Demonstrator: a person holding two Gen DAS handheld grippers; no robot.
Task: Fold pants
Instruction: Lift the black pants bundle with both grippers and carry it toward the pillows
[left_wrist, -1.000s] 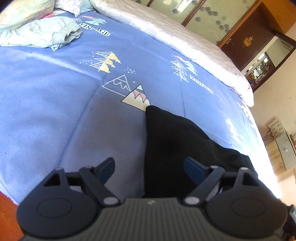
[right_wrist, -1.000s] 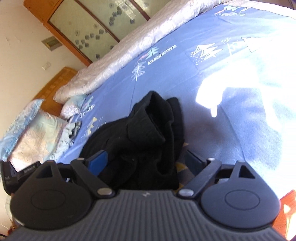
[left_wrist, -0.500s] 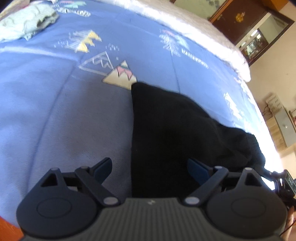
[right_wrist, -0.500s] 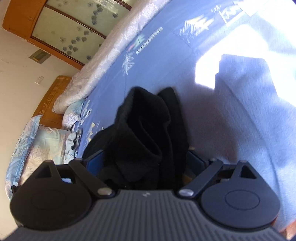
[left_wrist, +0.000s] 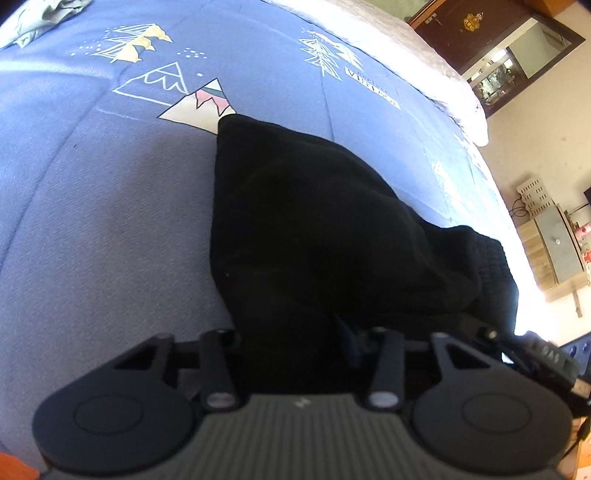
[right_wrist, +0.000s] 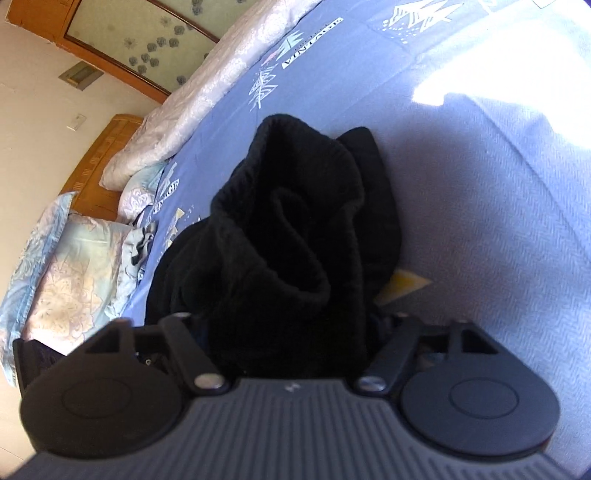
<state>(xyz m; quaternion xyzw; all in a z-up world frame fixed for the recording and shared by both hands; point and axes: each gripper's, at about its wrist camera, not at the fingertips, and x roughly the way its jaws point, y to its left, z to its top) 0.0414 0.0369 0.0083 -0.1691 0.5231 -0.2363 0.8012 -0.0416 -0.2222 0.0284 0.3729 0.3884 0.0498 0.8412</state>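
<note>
While the black pants (left_wrist: 317, 236) lie on my blue bedspread (left_wrist: 92, 221), their long axis runs away from my left tongs (left_wrist: 291, 332) to a corner tip by the printed mountain (left_wrist: 199, 107). Those tongs have closed on the near cloth. My right tongs (right_wrist: 291, 332) pinch the bunched waistband end (right_wrist: 295, 221), which stands heaped upward.

I've got black pants (left_wrist: 317, 229) bunched on the blue bedspread (left_wrist: 110, 221), one end flat and pointed, the ribbed waistband (right_wrist: 295, 206) crumpled up in folds.
</note>
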